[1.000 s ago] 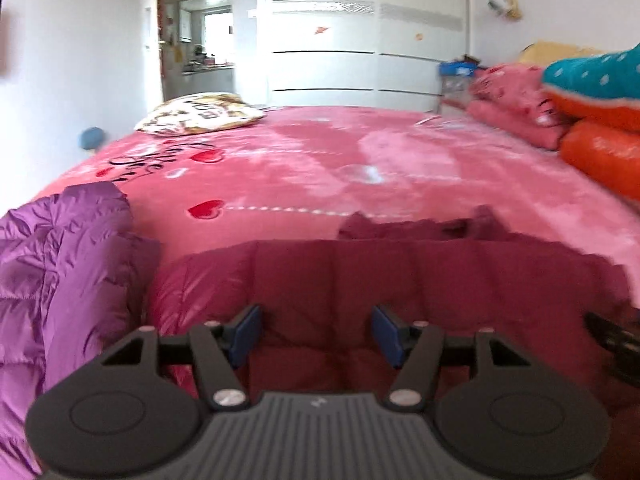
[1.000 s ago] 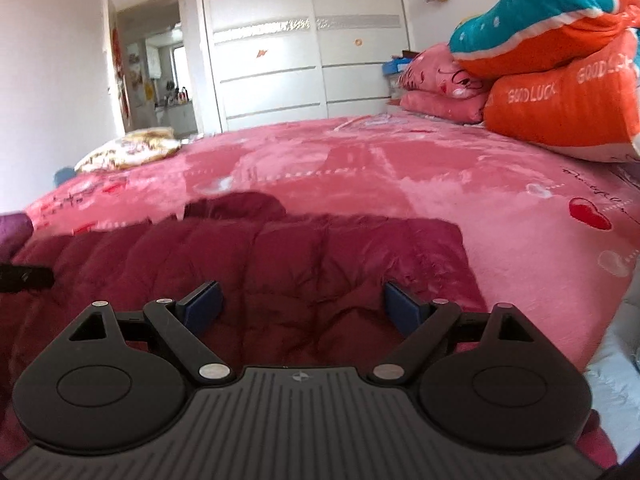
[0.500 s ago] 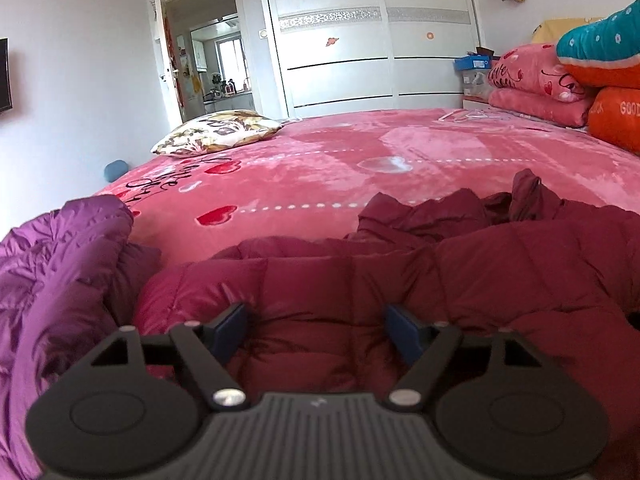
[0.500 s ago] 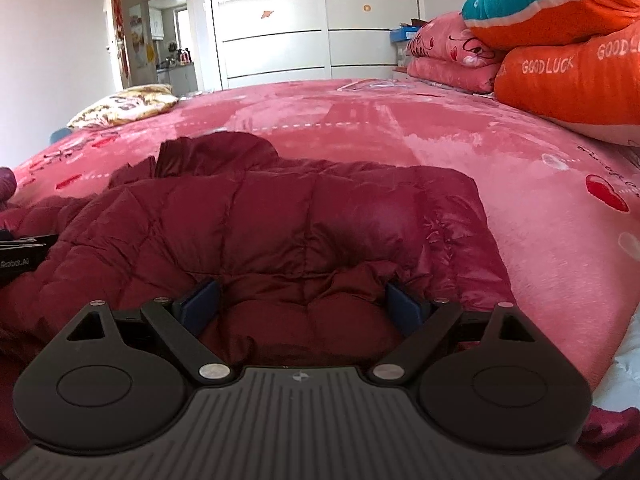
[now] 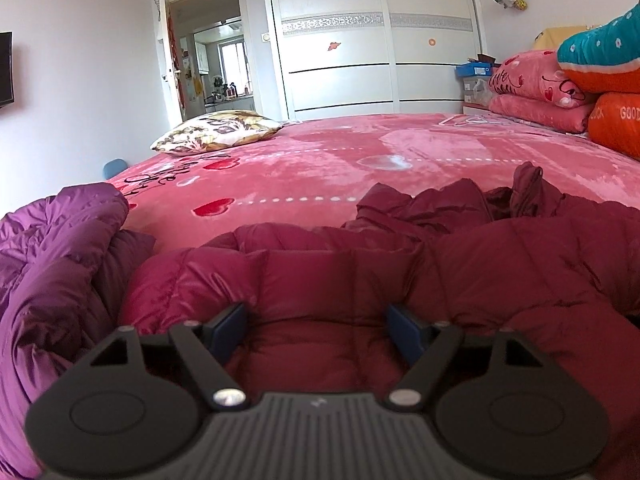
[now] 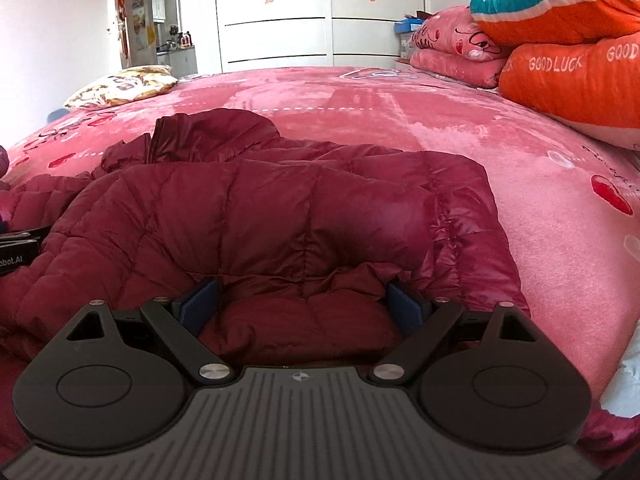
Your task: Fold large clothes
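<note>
A dark red quilted down jacket (image 5: 480,272) lies spread on the pink bed cover (image 5: 320,168), its hood bunched at the far side. My left gripper (image 5: 316,326) stands wide over the jacket's near left edge, with a puffy fold between the blue pads and no clamping seen. The right wrist view shows the same jacket (image 6: 280,208) and my right gripper (image 6: 302,304), also wide, straddling a bunched fold at the near right edge. Part of the left gripper's black body (image 6: 16,252) shows at the left rim of that view.
A purple down jacket (image 5: 48,264) is heaped to the left of the red one. A floral pillow (image 5: 216,130) lies at the far left of the bed. Stacked orange, teal and pink bedding (image 6: 568,68) lines the right side. A white wardrobe (image 5: 372,48) stands behind.
The jacket's edge, stretched up in front of both cameras a second ago, has sunk onto the bed and shows its hood. The left jaws have widened. Both grippers have dipped a little.
</note>
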Demonstrator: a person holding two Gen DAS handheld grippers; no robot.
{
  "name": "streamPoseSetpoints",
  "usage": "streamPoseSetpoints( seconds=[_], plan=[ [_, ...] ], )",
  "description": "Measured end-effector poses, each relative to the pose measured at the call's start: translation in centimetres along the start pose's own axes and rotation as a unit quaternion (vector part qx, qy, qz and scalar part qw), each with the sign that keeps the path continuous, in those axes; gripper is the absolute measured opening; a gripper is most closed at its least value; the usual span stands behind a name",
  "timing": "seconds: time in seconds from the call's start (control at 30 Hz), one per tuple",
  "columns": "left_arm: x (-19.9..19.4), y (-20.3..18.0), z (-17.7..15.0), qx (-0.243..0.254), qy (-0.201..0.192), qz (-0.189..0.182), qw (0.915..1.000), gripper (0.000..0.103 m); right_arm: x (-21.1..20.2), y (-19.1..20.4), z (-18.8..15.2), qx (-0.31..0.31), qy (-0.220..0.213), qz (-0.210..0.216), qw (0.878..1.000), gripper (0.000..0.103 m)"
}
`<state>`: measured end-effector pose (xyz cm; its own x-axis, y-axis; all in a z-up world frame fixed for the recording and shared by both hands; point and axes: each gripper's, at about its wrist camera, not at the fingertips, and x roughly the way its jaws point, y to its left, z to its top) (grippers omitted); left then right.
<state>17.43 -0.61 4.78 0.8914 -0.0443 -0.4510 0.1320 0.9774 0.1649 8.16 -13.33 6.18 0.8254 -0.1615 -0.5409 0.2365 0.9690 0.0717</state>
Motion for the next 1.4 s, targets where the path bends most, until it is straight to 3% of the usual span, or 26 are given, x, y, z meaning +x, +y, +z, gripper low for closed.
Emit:
streamPoseSetpoints(
  seconds=[0.5, 0.67, 0.77, 0.93, 1.4],
  plan=[
    [-0.1, -0.2, -0.2, 0.005, -0.003, 0.004, 1.0, 0.078, -0.1, 0.0, 0.0, 0.0, -0.003, 0.0, 1.0, 0.103],
    [-1.1, -0.1, 0.2, 0.014, 0.004, 0.006, 0.9999, 0.078, -0.7, -1.0, -0.1, 0.029, -0.018, 0.026, 0.999, 0.103],
    [-3.0, 0.1, 0.9, 0.023, 0.016, 0.001, 0.9996, 0.079, -1.8, -1.8, -0.2, 0.051, -0.026, 0.036, 0.998, 0.103],
    [-7.9, 1.2, 1.3, 0.021, 0.027, -0.001, 0.9994, 0.083, -5.0, -0.7, -0.7, 0.015, -0.036, 0.005, 0.999, 0.103],
    [-20.5, 4.3, -0.8, 0.005, 0.039, -0.014, 0.9991, 0.086, -15.7, -0.3, -3.0, 0.022, -0.055, 0.016, 0.998, 0.103]
  ],
)
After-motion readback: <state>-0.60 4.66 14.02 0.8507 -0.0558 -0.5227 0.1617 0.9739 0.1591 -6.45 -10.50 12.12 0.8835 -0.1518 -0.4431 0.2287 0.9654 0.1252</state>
